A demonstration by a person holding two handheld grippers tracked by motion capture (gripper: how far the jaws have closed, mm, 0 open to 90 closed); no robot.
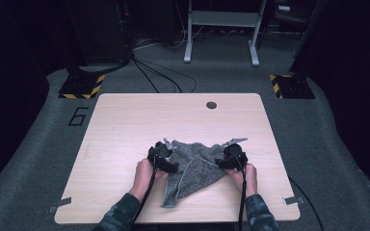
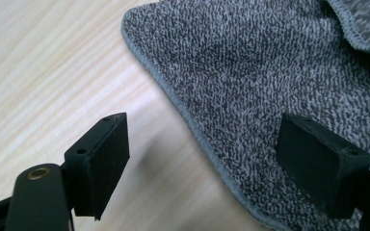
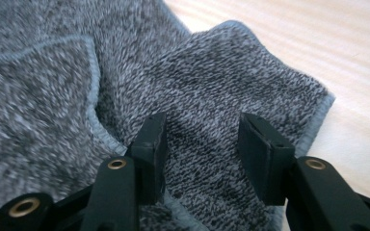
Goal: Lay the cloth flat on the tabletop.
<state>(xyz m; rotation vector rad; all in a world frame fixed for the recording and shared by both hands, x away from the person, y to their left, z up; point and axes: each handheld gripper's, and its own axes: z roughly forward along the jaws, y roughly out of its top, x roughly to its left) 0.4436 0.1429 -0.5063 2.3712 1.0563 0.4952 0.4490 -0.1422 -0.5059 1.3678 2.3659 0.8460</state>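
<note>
A grey speckled cloth point(image 1: 192, 171) with a stitched hem lies crumpled on the near half of the wooden table point(image 1: 125, 120), one layer folded over another. My left gripper point(image 1: 172, 167) is at the cloth's left edge. In the left gripper view, the left gripper point(image 2: 207, 139) is open, one jaw over bare wood and the other over the cloth point(image 2: 250, 72), straddling the hem. My right gripper point(image 1: 220, 163) is at the cloth's right corner. In the right gripper view, the right gripper point(image 3: 203, 139) stands open just above the cloth point(image 3: 212, 77), with nothing pinched.
A round hole point(image 1: 211, 105) sits near the table's far edge. Tape strips point(image 1: 60, 204) mark the front corners. Beyond the table are floor cables point(image 1: 159, 74), hazard-striped blocks point(image 1: 83, 85) and a metal stand point(image 1: 221, 29).
</note>
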